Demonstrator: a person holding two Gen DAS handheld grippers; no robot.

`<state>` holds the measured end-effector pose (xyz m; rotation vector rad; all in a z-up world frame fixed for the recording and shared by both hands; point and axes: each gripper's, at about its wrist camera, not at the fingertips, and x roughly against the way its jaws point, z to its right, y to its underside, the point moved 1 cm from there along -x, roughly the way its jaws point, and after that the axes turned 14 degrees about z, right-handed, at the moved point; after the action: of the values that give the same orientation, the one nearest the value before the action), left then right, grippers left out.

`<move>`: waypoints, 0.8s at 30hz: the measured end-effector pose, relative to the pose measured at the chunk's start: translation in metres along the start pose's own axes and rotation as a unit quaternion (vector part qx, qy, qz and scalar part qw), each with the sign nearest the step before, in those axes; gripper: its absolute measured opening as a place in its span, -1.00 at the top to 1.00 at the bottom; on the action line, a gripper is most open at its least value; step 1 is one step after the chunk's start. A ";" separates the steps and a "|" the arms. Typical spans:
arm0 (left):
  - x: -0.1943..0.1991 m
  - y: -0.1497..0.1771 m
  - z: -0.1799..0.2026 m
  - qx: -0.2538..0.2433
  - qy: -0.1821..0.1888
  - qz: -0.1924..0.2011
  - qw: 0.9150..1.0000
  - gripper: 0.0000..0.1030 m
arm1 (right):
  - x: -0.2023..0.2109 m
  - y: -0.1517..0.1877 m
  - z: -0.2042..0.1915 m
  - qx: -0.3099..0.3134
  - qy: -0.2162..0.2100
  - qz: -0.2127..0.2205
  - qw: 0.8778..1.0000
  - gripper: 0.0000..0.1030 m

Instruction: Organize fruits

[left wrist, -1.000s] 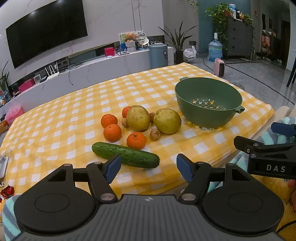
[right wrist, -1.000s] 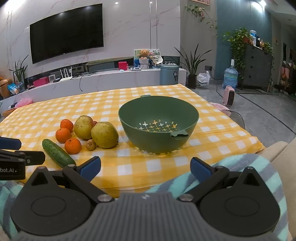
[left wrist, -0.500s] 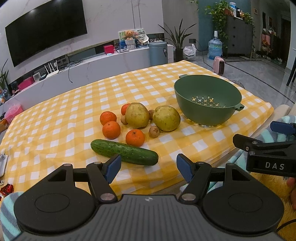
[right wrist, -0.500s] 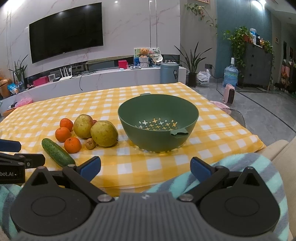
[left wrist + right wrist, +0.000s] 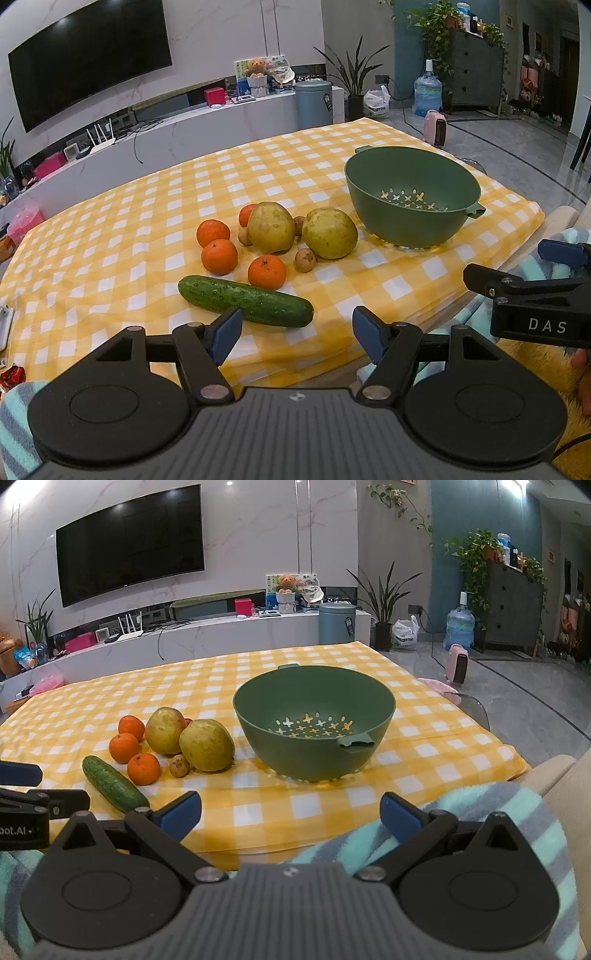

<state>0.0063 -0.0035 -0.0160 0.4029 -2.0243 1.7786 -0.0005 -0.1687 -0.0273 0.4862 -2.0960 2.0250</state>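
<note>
Both units idle at the near edge of the desk [image 5: 110, 236]: the left gripper [image 5: 297, 328] and the right gripper [image 5: 290, 810] each have jaws spread wide, holding nothing. At centre frame in the left view lie the cucumber [image 5: 245, 301], mandarins [image 5: 266, 272] and two pears [image 5: 329, 232] — small brown fruits [image 5: 304, 260] beside them, possibly kiwis. The green colander [image 5: 314, 722] stands empty, right of the pile.

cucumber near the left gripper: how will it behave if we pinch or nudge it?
The cucumber looks firm and straight, so probably stiff rather than floppy. Its round body lying flat on the tablecloth suggests it may roll if nudged sideways. The bumpy, glossy skin could slip between the pads of the left gripper, which is open.
</note>
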 end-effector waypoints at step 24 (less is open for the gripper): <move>-0.002 0.004 -0.001 0.001 -0.001 -0.005 1.000 -0.57 | -0.002 0.001 0.001 -0.001 0.001 -0.003 1.000 -0.92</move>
<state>0.0063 -0.0024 -0.0210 0.4144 -2.0185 1.7765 0.0007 -0.1691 -0.0288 0.4904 -2.0925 2.0195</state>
